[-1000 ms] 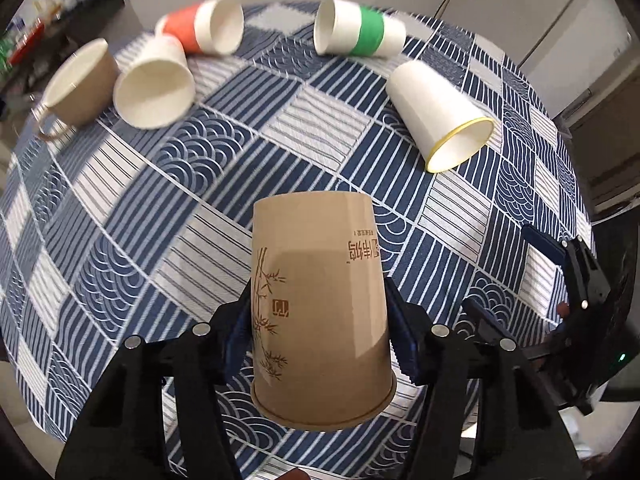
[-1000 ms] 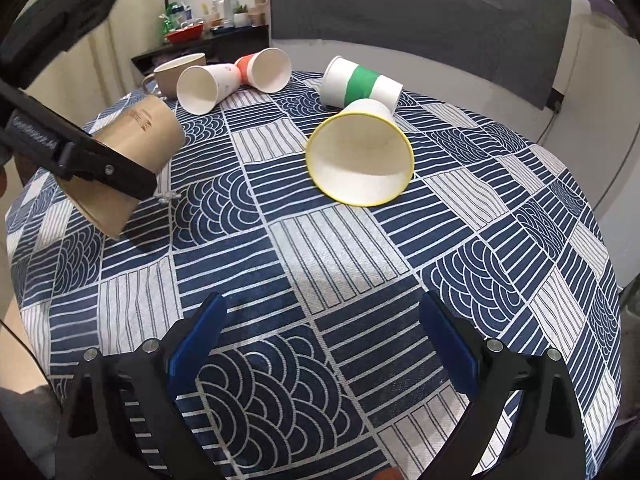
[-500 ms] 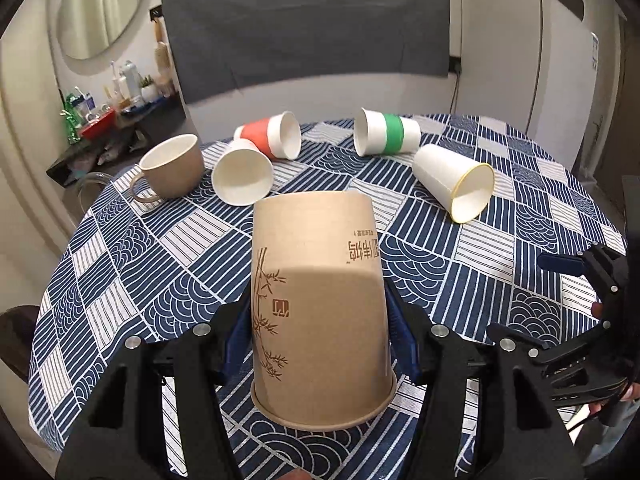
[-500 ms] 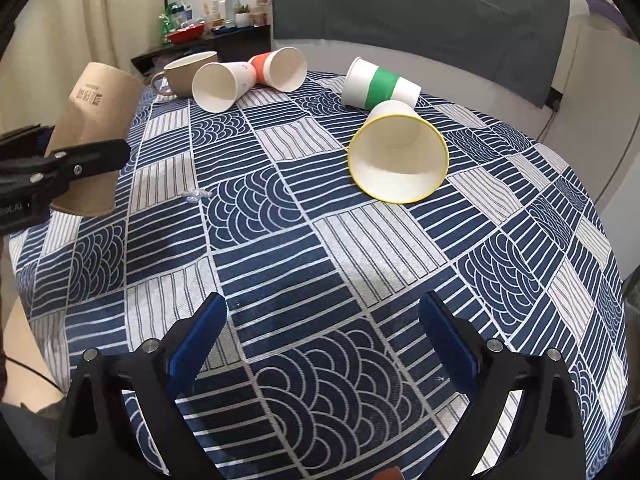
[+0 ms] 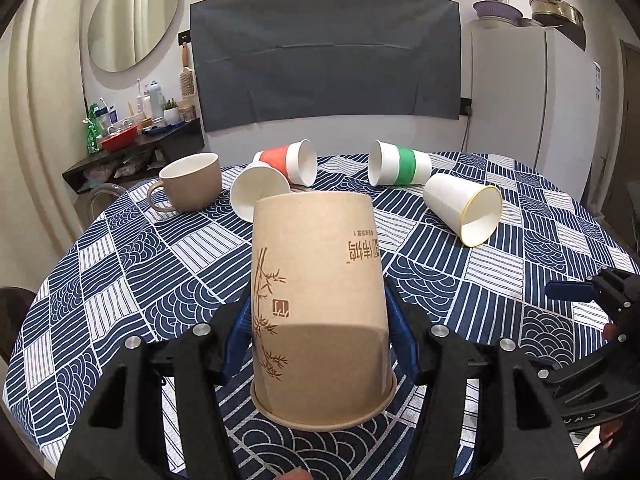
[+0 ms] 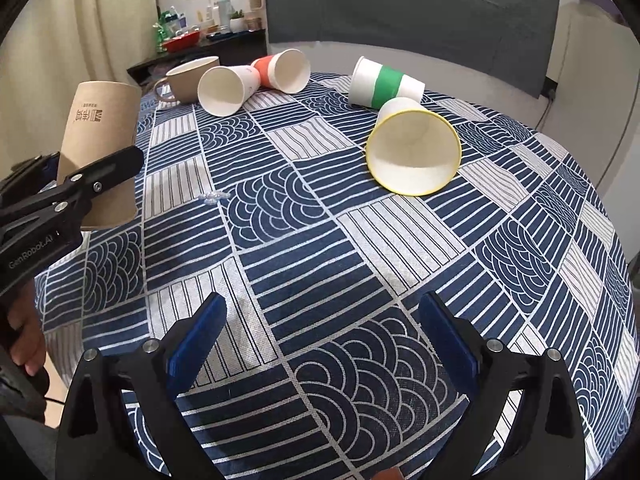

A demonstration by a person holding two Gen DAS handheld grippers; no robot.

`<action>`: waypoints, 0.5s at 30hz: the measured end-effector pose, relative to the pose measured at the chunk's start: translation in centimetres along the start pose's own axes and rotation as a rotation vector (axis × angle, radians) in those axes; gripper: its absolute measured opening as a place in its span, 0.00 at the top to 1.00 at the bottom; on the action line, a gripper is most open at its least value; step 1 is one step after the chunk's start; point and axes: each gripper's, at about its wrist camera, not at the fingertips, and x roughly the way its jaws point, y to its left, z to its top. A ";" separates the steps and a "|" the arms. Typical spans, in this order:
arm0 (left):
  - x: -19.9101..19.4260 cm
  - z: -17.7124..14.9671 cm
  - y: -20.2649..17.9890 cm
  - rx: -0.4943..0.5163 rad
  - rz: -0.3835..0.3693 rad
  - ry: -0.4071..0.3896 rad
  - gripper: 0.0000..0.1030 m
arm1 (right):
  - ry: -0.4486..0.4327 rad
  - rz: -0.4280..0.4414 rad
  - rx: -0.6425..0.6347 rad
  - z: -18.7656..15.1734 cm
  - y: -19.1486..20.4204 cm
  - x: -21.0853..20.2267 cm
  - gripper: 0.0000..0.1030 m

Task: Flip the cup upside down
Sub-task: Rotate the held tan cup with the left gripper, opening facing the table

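Note:
My left gripper is shut on a brown paper cup with bamboo print. The cup stands upside down, rim at the bottom, close to or on the blue patterned tablecloth near the front edge; I cannot tell if it touches. In the right wrist view the same cup shows at the far left, held in the left gripper. My right gripper is open and empty, low over the cloth at the front right. It also shows in the left wrist view.
Several cups lie on their sides at the far half of the table: a yellow-rimmed white cup, a green-banded cup, a red cup and a plain white cup. A beige mug stands upright at the back left.
The left gripper has tilted up and lowered the brown cup, upside down, toward the cloth. The right gripper has stayed open and shifted slightly.

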 end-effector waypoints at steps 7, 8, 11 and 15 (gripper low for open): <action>0.5 -1.1 0.1 -0.023 0.018 -0.021 0.41 | -0.003 0.003 0.018 -0.1 0.0 0.0 0.10; 0.4 -1.2 0.0 -0.022 0.015 -0.018 0.41 | -0.002 0.003 0.018 -0.1 0.0 0.0 0.10; 0.0 -1.5 0.2 -0.030 0.015 -0.031 0.41 | 0.003 0.002 0.013 -0.1 0.3 0.0 0.10; 0.5 -2.2 0.3 -0.007 0.012 0.021 0.41 | -0.001 0.003 0.010 -0.1 0.5 -0.1 0.10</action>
